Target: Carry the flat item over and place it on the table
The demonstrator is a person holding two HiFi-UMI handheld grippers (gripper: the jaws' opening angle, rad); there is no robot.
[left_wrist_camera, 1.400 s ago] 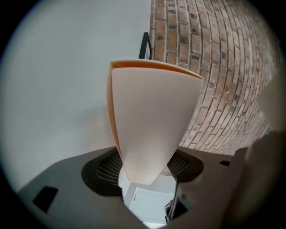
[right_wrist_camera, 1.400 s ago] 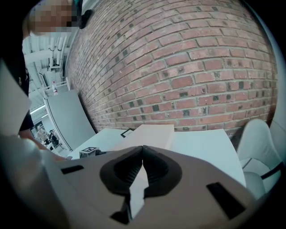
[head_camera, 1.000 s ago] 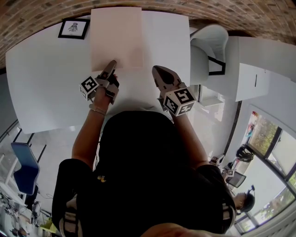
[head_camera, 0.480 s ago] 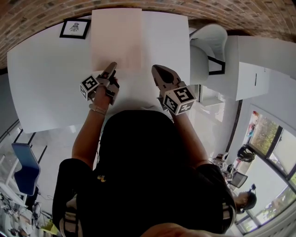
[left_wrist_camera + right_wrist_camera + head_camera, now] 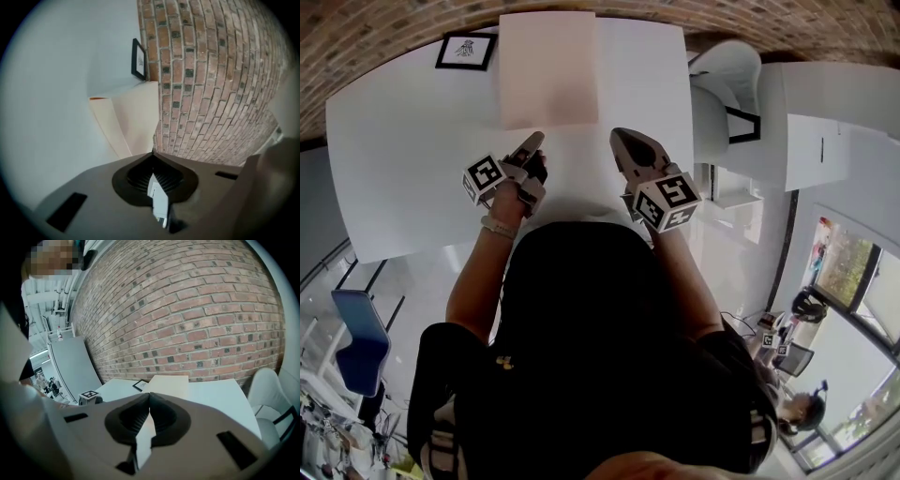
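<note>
White worktop [image 5: 403,159] by a brick wall [image 5: 384,33]. The board [image 5: 548,70] lies long-ways just ahead of the left tool [image 5: 534,141], closing on nothing; the shut, empty right tool [image 5: 621,139] seems a bit farther.

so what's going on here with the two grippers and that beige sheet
A person stands at a white table holding a gripper in each hand. The flat beige sheet lies on it by the brick wall, beside a small framed picture. Neither gripper holds it: the left gripper, just short of the sheet's near edge, is closing its jaws on nothing, and the right gripper has its jaws together, empty.
</note>
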